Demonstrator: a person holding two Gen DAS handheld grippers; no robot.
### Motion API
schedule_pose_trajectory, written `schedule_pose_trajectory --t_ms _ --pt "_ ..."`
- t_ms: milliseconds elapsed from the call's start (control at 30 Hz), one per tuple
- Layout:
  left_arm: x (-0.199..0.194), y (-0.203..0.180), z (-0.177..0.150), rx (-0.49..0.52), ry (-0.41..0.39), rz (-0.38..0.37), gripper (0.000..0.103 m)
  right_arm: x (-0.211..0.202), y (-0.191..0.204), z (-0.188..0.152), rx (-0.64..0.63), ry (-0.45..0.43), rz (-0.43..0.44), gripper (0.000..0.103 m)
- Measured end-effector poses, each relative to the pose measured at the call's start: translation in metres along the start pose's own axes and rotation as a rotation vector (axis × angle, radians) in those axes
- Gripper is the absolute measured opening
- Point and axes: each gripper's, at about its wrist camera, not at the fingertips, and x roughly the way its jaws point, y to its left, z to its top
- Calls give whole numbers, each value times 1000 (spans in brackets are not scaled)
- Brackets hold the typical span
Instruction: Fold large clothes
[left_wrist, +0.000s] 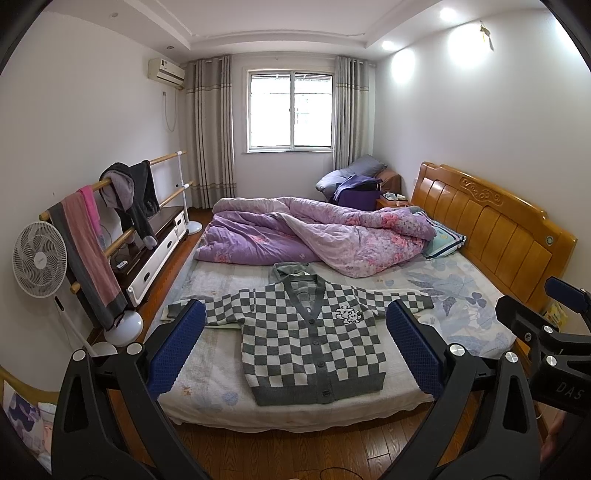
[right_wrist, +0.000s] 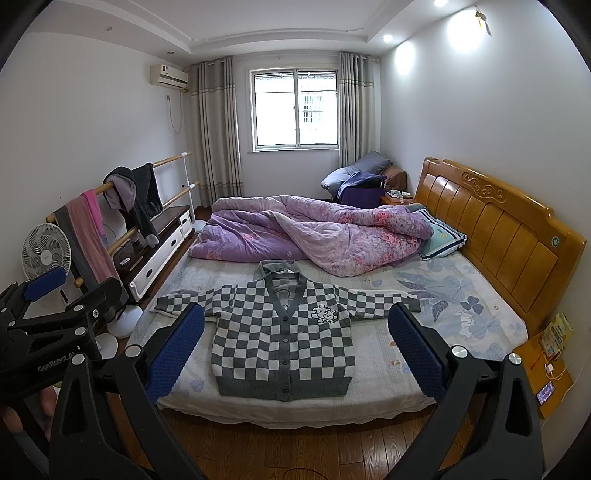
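Note:
A grey and white checkered cardigan (left_wrist: 306, 339) lies flat and buttoned on the near side of the bed, sleeves spread out to both sides; it also shows in the right wrist view (right_wrist: 284, 343). My left gripper (left_wrist: 295, 347) is open and empty, held above the floor in front of the bed, apart from the cardigan. My right gripper (right_wrist: 295, 347) is open and empty too, at a similar distance. The right gripper shows at the right edge of the left wrist view (left_wrist: 546, 332). The left gripper shows at the left edge of the right wrist view (right_wrist: 55, 314).
A crumpled purple quilt (left_wrist: 314, 236) fills the far half of the bed. The wooden headboard (left_wrist: 491, 225) is at the right. A clothes rail (left_wrist: 110, 206), a white fan (left_wrist: 38, 258) and a low cabinet (left_wrist: 155, 251) stand along the left. A nightstand (right_wrist: 543, 365) holds a phone.

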Motion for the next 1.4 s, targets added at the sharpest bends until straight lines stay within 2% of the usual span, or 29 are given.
schedule_pose_trajectory --t_ms 267,567,833,967,1067,1333,1400 --pt "12 20 -8 -16 12 7 98 11 10 -2 -3 10 -5 96" --pt "22 42 -11 25 6 16 98 23 31 -6 1 26 -18 96" --pt "55 64 -21 61 68 18 98 52 54 -21 22 71 -40 96" --pt "89 68 -27 76 109 16 98 85 57 -20 40 98 -28 96" --pt "120 67 -24 80 111 24 98 112 58 -14 36 101 -8 96" --pt "238 70 -3 49 199 94 98 229 47 16 -6 138 90 96" --pt "268 76 -1 4 239 95 98 250 45 19 -16 153 108 96"
